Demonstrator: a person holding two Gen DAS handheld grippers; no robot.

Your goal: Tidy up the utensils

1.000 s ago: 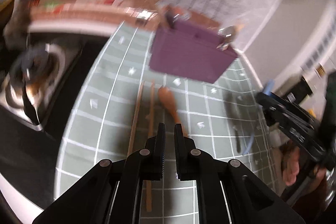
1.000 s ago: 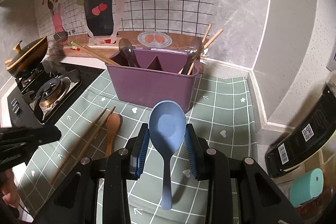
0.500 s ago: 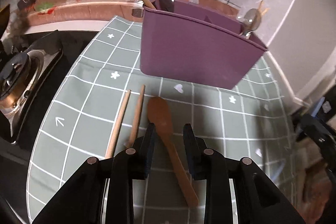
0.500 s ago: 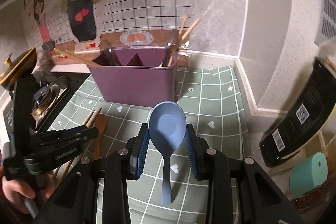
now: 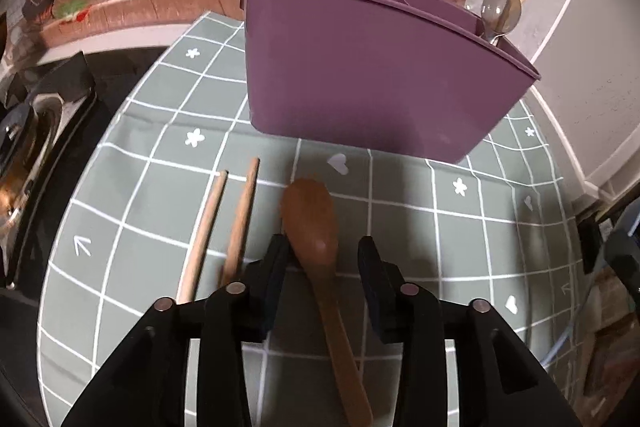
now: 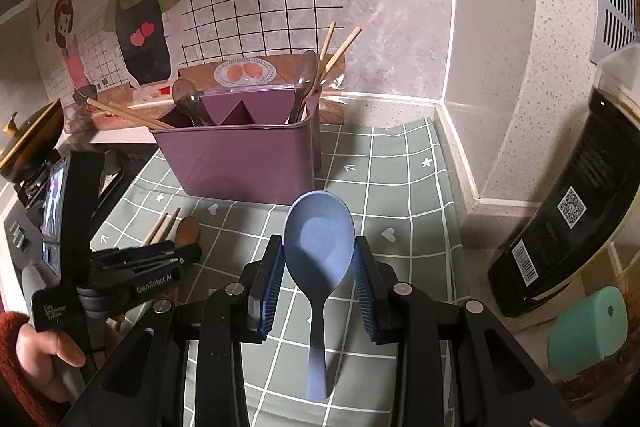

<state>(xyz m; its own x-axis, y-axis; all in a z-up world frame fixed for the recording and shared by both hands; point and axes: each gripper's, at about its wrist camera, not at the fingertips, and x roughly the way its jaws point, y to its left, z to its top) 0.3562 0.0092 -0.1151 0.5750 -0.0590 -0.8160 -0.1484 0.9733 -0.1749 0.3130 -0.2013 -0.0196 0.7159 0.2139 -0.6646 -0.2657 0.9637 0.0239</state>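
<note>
My left gripper (image 5: 322, 259) is open, low over the green checked mat (image 5: 132, 211), its jaws either side of a brown wooden spoon (image 5: 316, 227) that lies flat. Two wooden chopsticks (image 5: 224, 223) lie just left of it. My right gripper (image 6: 318, 259) is shut on a blue spoon (image 6: 318, 247), bowl forward, held above the mat. The purple utensil caddy (image 5: 360, 75) stands ahead with metal spoons and chopsticks in it; it also shows in the right wrist view (image 6: 240, 155). The left gripper (image 6: 160, 259) shows at lower left of the right wrist view.
A gas stove (image 5: 24, 147) borders the mat on the left. A dark bottle (image 6: 568, 211) and a teal-capped container (image 6: 584, 331) stand at the right by the wall corner. A pot (image 6: 28, 139) sits on the stove.
My left gripper opened, moved forward and lower, and now straddles the wooden spoon. My right gripper still holds the blue spoon and shifted slightly.
</note>
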